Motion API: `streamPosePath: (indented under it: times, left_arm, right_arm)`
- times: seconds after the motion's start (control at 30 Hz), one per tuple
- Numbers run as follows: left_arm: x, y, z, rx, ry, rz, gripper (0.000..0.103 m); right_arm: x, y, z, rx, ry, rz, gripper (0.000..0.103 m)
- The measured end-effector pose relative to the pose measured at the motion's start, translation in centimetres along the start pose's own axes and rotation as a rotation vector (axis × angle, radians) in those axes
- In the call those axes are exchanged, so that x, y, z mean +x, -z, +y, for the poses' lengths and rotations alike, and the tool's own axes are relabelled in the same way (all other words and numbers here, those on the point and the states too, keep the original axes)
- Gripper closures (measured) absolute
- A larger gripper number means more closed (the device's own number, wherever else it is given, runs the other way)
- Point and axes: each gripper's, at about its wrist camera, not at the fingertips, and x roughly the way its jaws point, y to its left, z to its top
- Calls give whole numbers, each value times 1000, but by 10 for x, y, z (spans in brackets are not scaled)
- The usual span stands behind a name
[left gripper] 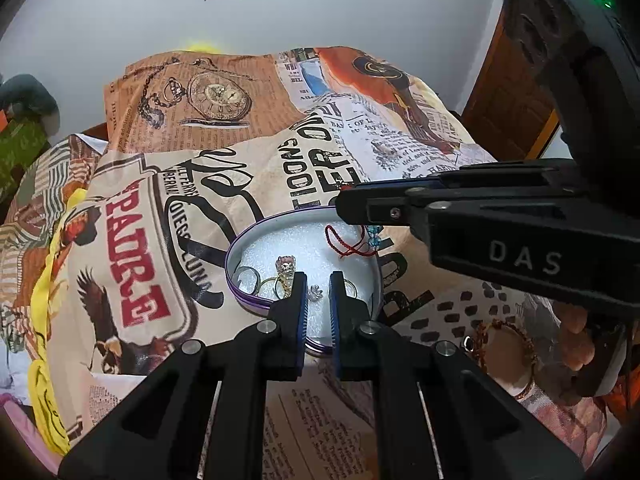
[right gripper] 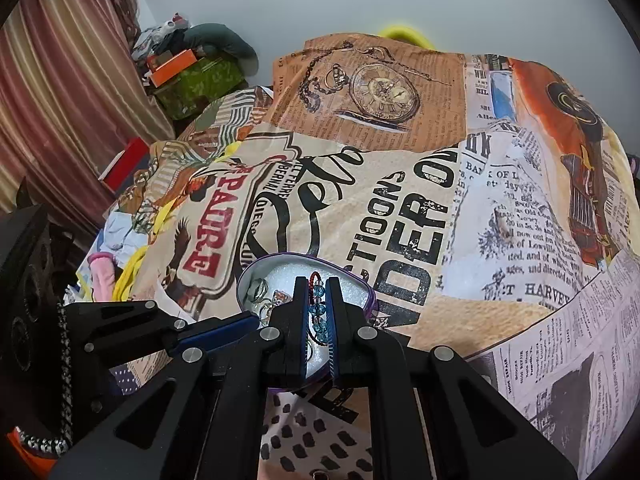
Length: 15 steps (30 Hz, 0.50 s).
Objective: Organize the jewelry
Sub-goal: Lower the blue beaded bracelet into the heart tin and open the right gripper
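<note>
Right gripper jaws clamp the blue-beaded bracelet over the round tin, evidently for deposit among the rings; left gripper jaws narrow, nothing visibly gripped, hovering at the tin

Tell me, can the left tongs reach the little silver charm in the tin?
Probably yes. The left tongs hang over the tin with the charm right at their tips and nothing between. But they are nearly shut, so grabbing needs opening first.
</note>
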Motion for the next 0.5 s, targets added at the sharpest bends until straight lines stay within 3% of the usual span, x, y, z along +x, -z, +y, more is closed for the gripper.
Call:
streamPosePath:
  times: [0.17,0.23,0.3,0.4,0.5]
  left_arm:
    - [-7,3,-3,15,-17,0,92]
    - [-11,4,-3,12,-25,-5,85]
    - [-16,5,-1,5,-31,-13,71]
    - [-24,7,2,-1,-44,-26,66]
    - [-31,8,4,-9,-52,-27,61]
  right_arm:
    - [3,0,-3,37,-41,44,96]
    - [3,1,-4,53,-60,53,95]
    - [2,1,-4,60,-63,56,95]
    - [-2,3,2,34,-45,59,93]
    - [-9,4,8,1,-5,54,83]
